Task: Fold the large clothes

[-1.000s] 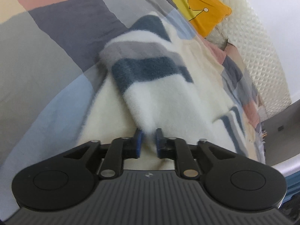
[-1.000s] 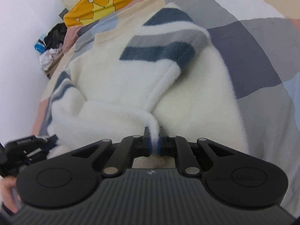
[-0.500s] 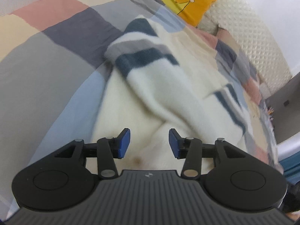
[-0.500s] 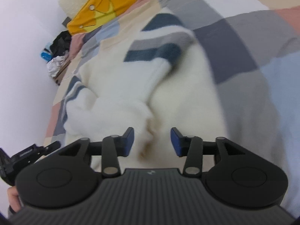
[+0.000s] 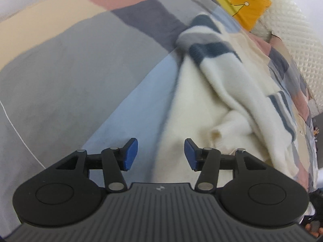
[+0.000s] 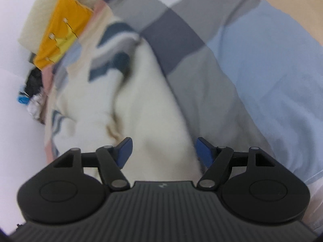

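Note:
A cream fleece garment [image 5: 203, 104] with dark blue and grey stripes lies on a bed, one striped sleeve folded across its body. My left gripper [image 5: 160, 154] hovers over the garment's left edge, its jaws opening, nothing pressed between the blue pads. In the right wrist view the same garment [image 6: 145, 109] runs up the middle, blurred. My right gripper [image 6: 164, 151] stands above the garment's near edge with its jaws opening; the cloth lies below the pads, not gripped.
The bed cover [image 5: 66, 70] is a patchwork of grey, light blue, pink and beige. A yellow crown-print pillow [image 5: 238, 0] and a cream quilted headboard [image 5: 298, 30] are at the far end. Dark clutter [image 6: 32, 88] sits beside the bed by the wall.
Both grippers have let go of the garment's folds and their jaws have spread wide. Both views have slid sideways, the left toward the garment's left edge, the right rolling as it moves.

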Demonstrator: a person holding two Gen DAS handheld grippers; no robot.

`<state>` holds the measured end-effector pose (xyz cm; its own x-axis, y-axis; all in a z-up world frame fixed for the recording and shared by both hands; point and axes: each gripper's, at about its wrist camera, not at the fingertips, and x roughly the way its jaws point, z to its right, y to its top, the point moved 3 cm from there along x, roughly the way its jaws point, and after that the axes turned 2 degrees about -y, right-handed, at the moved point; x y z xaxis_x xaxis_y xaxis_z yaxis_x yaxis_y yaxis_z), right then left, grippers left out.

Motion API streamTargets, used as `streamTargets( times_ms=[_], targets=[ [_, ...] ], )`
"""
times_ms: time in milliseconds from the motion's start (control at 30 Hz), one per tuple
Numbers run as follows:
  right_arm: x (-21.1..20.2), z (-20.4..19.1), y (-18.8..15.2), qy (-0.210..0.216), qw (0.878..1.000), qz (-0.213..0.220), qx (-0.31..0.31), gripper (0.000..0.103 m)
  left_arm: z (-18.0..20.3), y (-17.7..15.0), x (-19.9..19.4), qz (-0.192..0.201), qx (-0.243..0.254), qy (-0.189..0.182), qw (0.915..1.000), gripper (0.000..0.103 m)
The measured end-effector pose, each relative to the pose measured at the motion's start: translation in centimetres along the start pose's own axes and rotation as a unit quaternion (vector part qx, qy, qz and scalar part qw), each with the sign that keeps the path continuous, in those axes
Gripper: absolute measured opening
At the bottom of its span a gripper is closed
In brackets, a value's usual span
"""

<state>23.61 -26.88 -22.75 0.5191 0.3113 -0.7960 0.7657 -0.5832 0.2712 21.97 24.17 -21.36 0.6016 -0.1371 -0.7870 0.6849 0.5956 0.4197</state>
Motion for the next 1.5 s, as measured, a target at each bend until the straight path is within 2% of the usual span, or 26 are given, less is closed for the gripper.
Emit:
streamTargets(
  times_ms=[133,200,333,500,567,700,733,800,833,867,933,1000,1067,1200,1333,1500],
  targets=[
    [2.1,1.0,-0.5,-0.01,0.999,-0.038,0.036,0.07,-0.2,-0.5,0.5,-0.013,-0.01,-0.026,0.9995,0.057],
    [2.7,1.2,-1.0,-0.008,0.998,-0.047,0.047,0.07,0.2,-0.9,0.7,-0.016,0.003,-0.03,0.9994,0.057],
    [3.0,-0.6,-2.8,0.0,0.998,-0.07,-0.005,0.069,1.3,-2.0,0.9,-0.038,0.024,-0.037,0.9983,0.056],
    [2.1,-1.4,-5.0,0.009,0.995,-0.098,-0.034,0.057,2.4,-3.9,0.8,-0.075,0.046,-0.013,0.996,0.052],
    [1.7,-1.7,-5.8,0.017,0.992,-0.117,-0.044,0.046,2.8,-4.7,0.6,-0.09,0.049,-0.002,0.9947,0.05],
    [1.0,-2.3,-7.6,0.031,0.986,-0.152,-0.066,0.031,4.0,-6.2,0.2,-0.116,0.077,0.017,0.9902,0.047],
    [0.6,-2.5,-7.9,0.027,0.986,-0.147,-0.072,0.025,3.8,-6.3,0.1,-0.122,0.071,0.016,0.9898,0.042],
    [-0.2,-2.5,-7.9,0.024,0.988,-0.133,-0.079,0.021,3.6,-6.6,-0.1,-0.14,0.063,0.008,0.9882,0.028],
    [-0.7,-2.4,-7.7,0.026,0.989,-0.128,-0.077,0.02,3.3,-6.6,-0.2,-0.145,0.055,0.001,0.9879,0.015],
    [-1.2,-2.3,-7.5,0.03,0.99,-0.121,-0.072,0.019,3.2,-6.6,-0.4,-0.147,0.05,-0.007,0.9879,0.011],
    [-2.4,-2.4,-6.7,0.056,0.991,-0.105,-0.064,0.019,2.8,-6.4,-1.2,-0.134,0.037,-0.023,0.99,0.009],
    [-3.9,-2.1,-5.3,0.095,0.992,-0.077,-0.044,0.018,2.2,-5.9,-2.4,-0.106,0.004,-0.063,0.9924,0.009],
    [-5.4,-1.6,-4.5,0.129,0.989,-0.061,-0.029,0.017,1.5,-5.2,-3.9,-0.079,-0.029,-0.102,0.9912,0.009],
    [-7.4,-1.5,-3.3,0.173,0.984,-0.036,-0.02,0.016,0.6,-3.7,-7.2,-0.031,-0.085,-0.184,0.9788,0.008],
    [-9.4,-2.6,-3.0,0.207,0.977,-0.021,-0.038,0.016,1.1,-2.4,-10.4,0.005,-0.102,-0.225,0.969,0.008],
    [-12.9,-3.5,-2.0,0.243,0.968,0.0,-0.064,0.016,2.8,-1.5,-14.2,0.037,-0.097,-0.267,0.9582,0.007]
  ],
)
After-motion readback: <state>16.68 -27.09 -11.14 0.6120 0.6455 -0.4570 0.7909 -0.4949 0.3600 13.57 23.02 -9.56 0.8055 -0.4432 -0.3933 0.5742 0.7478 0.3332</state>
